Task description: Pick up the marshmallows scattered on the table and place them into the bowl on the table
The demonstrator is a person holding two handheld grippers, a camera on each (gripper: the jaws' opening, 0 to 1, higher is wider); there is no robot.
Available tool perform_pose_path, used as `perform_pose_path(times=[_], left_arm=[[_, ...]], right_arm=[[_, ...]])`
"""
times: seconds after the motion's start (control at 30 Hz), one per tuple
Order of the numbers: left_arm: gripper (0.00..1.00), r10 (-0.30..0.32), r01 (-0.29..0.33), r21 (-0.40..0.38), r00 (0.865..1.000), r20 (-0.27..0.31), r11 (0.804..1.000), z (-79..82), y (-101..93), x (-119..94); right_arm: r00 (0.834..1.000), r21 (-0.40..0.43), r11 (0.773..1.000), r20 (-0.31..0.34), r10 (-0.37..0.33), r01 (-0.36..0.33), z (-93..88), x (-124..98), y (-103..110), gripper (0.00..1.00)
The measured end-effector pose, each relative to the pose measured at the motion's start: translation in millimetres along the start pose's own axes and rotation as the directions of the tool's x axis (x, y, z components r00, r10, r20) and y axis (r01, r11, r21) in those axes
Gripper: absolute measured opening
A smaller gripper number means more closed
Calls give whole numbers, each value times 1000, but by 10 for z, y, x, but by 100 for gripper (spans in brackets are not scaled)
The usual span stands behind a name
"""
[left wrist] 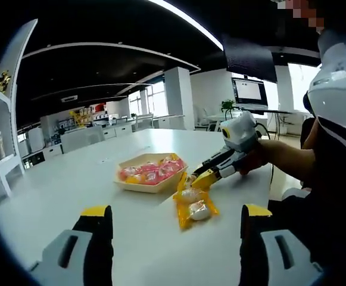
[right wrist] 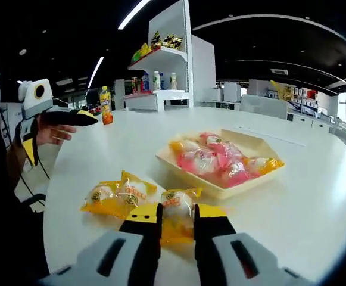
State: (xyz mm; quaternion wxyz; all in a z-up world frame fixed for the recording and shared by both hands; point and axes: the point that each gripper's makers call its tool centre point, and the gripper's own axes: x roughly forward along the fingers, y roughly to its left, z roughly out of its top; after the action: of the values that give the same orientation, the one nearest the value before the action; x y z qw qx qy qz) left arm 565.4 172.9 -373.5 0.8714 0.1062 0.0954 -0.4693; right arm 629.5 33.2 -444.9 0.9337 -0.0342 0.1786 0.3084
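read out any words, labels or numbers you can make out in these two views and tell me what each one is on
No text can be read.
Yellow marshmallow packet between the right gripper's jaws: round printed mark, too small to read.
Yellow packets on the table: printing blurred.
Pink packets in the bowl: blurred.
Orange bottle and shelf items: labels too small.
Monitor: screen content unreadable.

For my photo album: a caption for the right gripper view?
Right gripper closing on a yellow marshmallow packet beside the bowl.

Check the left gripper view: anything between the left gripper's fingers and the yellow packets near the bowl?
Nothing; in the left gripper view only bare white table lies between the left gripper and the yellow marshmallow packets beside the bowl.
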Motion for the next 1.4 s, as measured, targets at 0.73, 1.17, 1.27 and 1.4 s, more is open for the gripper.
perform_pose_path(times=[0.73, 1.17, 1.27, 1.4], left_arm=[[85, 0, 0, 29, 1000, 11, 1000, 89, -103, -91], [84, -7, 7, 51, 1000, 10, 999, 130, -210, -138], [84, -8, 7, 53, 1000, 14, 999, 149, -228, -141], [84, -16, 15, 54, 1000, 11, 998, 150, -261, -130]], right_arm=[[999, 60, 998, 22, -25, 23, 76, -241, -21, 11], [999, 82, 996, 40, -23, 20, 125, -434, 6, 8], [999, 75, 997, 49, -23, 20, 156, -494, -1, 8], [997, 87, 996, 62, -35, 29, 192, -589, -55, 8]])
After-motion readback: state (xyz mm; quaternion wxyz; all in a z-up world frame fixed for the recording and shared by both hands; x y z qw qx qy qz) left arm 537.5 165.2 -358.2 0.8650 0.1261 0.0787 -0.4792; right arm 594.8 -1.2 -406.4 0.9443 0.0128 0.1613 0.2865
